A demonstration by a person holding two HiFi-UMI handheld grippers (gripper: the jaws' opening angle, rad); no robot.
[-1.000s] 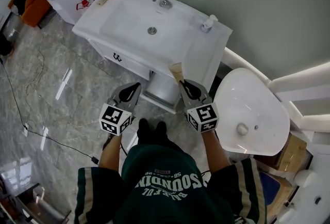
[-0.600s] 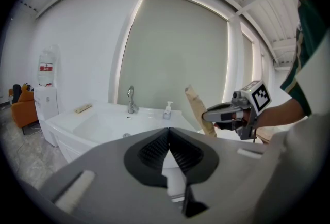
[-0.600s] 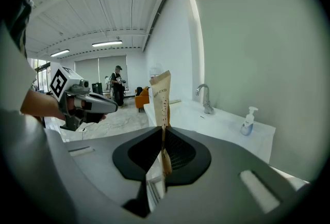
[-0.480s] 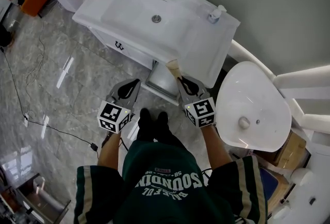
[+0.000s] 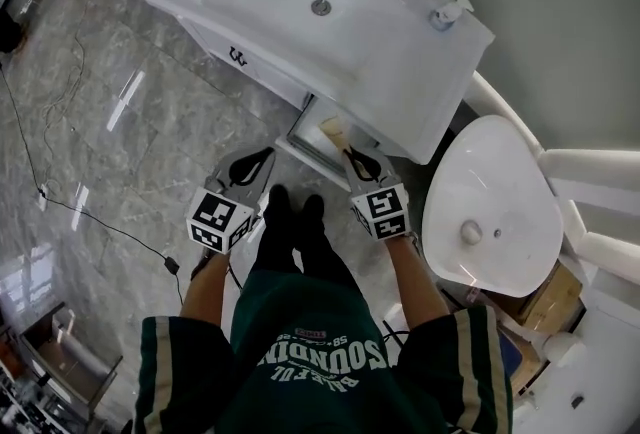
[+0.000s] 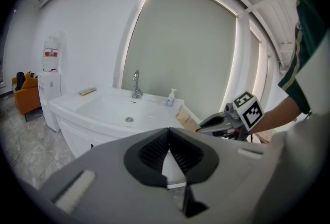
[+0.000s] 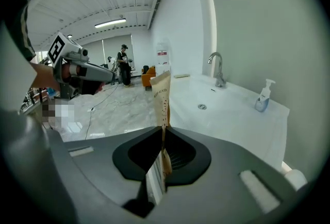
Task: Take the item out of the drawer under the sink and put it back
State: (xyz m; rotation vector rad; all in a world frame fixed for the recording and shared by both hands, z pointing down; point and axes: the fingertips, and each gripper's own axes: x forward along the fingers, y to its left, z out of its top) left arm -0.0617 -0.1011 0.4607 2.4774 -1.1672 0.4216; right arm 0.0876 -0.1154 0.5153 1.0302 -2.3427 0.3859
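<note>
We hold a thin tan paper packet (image 7: pixel 161 96) pinched edge-on in our right gripper (image 7: pixel 163 140). The jaws are almost closed on its lower end, and it stands upright just above the centre of that gripper's view. In the head view it sits over what looks like the open drawer (image 5: pixel 300 148) below the sink (image 5: pixel 300 12), mid-frame. Our left gripper (image 6: pixel 169 152) has its 2 jaws together on nothing. The packet looks light, flat and easily creased, so we judge a firm pinch near 1 edge suits it.
</note>
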